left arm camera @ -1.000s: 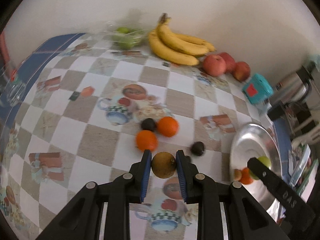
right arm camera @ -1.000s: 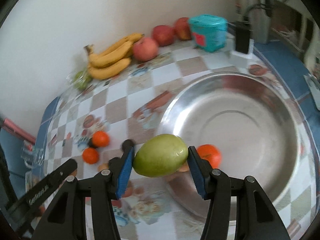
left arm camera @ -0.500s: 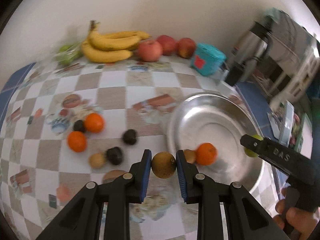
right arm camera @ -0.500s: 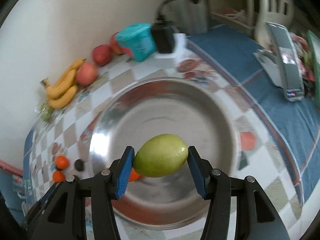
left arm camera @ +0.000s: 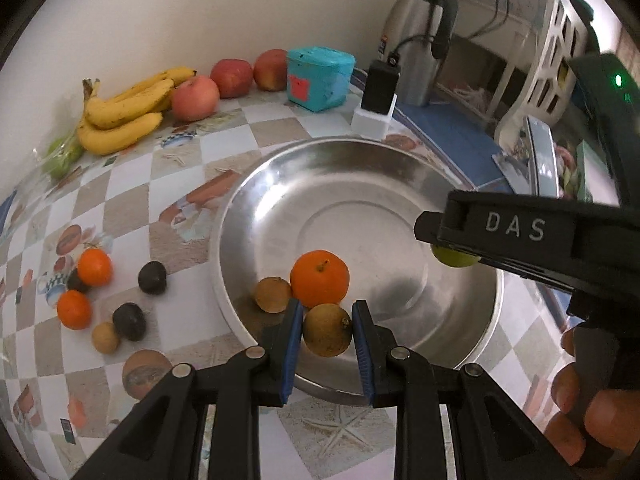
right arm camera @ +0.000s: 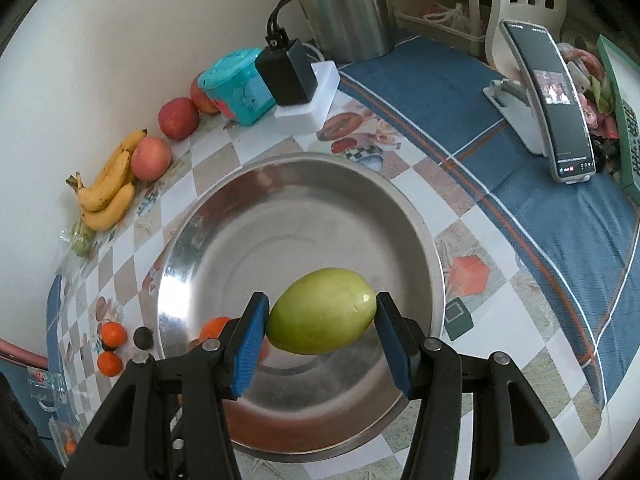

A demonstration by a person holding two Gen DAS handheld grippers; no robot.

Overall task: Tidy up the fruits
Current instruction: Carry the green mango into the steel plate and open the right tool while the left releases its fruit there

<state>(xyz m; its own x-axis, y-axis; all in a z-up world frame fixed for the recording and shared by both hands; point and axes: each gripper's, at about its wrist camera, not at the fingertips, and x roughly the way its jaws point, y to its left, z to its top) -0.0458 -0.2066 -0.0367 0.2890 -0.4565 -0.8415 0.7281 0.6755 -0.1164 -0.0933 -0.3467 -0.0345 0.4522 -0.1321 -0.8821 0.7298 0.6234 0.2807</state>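
Left wrist view: the left tongs (left arm camera: pixel 327 332) are clamped on a small round brown fruit (left arm camera: pixel 327 330), blue pads pressed to its two sides, and they hold it above the near rim of the steel bowl (left arm camera: pixel 256 200). Inside the bowl, just beyond the held fruit, lie an orange (left arm camera: pixel 319 278) and a second brown fruit (left arm camera: pixel 273 294), touching each other. On the checked bench (left arm camera: pixel 132 196) to the left of the bowl sit two more oranges (left arm camera: pixel 94 267), several dark fruits (left arm camera: pixel 152 277) and another brown one (left arm camera: pixel 105 337); bananas (left arm camera: pixel 124 114) and apples (left arm camera: pixel 195 98) line the wall. From the right the other black tool reaches over the bowl, a sliver of green fruit showing under it (a person's fingers wrap its handle). Right wrist view: the right tongs (right arm camera: pixel 320 324) grip a green oval fruit (right arm camera: pixel 322 310) lengthwise between the pads, set partly apart to take it, hanging over the middle of the bowl (right arm camera: pixel 420 232). An orange (right arm camera: pixel 212 328) shows in the bowl behind the left finger.
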